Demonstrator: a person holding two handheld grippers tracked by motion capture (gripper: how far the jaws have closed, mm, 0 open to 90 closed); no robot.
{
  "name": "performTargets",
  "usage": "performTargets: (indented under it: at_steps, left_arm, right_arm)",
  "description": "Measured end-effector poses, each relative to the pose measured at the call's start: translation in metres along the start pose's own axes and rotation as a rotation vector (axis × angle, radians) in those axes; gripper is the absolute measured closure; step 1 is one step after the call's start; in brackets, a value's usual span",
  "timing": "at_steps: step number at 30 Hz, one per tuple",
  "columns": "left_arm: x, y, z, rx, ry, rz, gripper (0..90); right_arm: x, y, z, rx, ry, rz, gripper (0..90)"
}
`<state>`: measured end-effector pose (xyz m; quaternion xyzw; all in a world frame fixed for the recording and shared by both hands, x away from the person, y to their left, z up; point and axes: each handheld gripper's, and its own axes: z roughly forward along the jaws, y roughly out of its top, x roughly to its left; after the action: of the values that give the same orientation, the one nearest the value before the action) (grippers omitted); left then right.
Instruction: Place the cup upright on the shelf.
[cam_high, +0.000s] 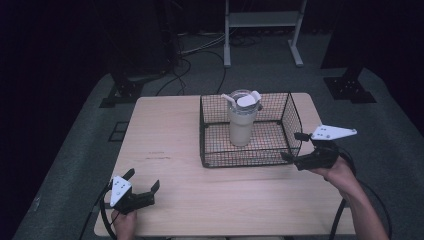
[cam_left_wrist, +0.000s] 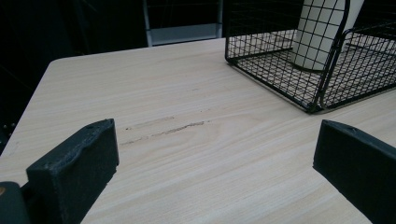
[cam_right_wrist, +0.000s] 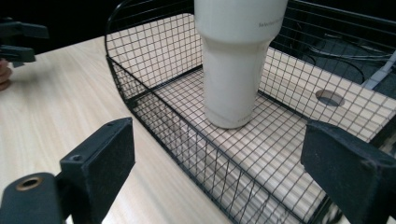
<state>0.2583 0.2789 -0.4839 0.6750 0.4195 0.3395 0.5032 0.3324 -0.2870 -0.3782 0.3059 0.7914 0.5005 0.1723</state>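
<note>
The wire basket (cam_high: 248, 159) walls ring the tumbler (cam_high: 242, 122) (open from above); bare table (cam_high: 165, 150) lies left.

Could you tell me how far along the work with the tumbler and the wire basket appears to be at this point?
Done so far: the cream tumbler stands upright inside the black wire basket. In hand: the right gripper sits open at the basket's right near corner, gripping nothing. The left gripper rests open over bare table, apart from the basket. Left: any grasp of the tumbler or basket; neither is held yet.
</note>
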Motion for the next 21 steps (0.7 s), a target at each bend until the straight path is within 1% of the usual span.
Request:
performTargets:
  at_steps: [4, 5, 6, 13, 16, 17, 18, 19, 20, 21]
  left_arm:
    - [0.0, 0.0, 0.0, 0.0, 0.0, 0.001, 0.0]
    - [0.0, 0.0, 0.0, 0.0, 0.0, 0.001, 0.0]
    - [0.0, 0.0, 0.0, 0.0, 0.0, 0.001, 0.0]
    - [0.0, 0.0, 0.0, -0.001, 0.001, 0.001, 0.0]
    - [0.0, 0.0, 0.0, 0.0, 0.002, 0.003, 0.0]
    - [0.0, 0.0, 0.0, 0.0, 0.003, 0.004, 0.0]
    - [-0.001, 0.0, 0.0, 0.0, 0.004, 0.006, 0.0]
    - [-0.001, 0.0, 0.0, 0.0, 0.004, 0.006, 0.0]
    - [-0.001, 0.0, 0.0, 0.0, 0.005, 0.006, 0.0]
    - [-0.001, 0.0, 0.0, 0.0, 0.005, 0.006, 0.0]
  right_arm:
    - [0.001, -0.01, -0.012, 0.0, -0.014, 0.009, 9.2]
    - [0.001, -0.01, -0.012, 0.0, -0.014, 0.009, 9.2]
    - [0.001, -0.015, -0.016, 0.004, -0.019, 0.009, 9.2]
    - [-0.004, -0.032, -0.027, 0.031, -0.045, 0.03, 9.2]
    - [-0.006, -0.041, -0.031, 0.038, -0.054, 0.047, 9.2]
    - [-0.006, -0.041, -0.031, 0.038, -0.054, 0.047, 9.2]
    - [-0.007, -0.046, -0.034, 0.044, -0.063, 0.055, 9.2]
    - [-0.007, -0.046, -0.034, 0.044, -0.063, 0.055, 9.2]
    - [-0.008, -0.051, -0.036, 0.05, -0.068, 0.069, 9.2]
    - [-0.009, -0.054, -0.037, 0.051, -0.071, 0.07, 9.3]
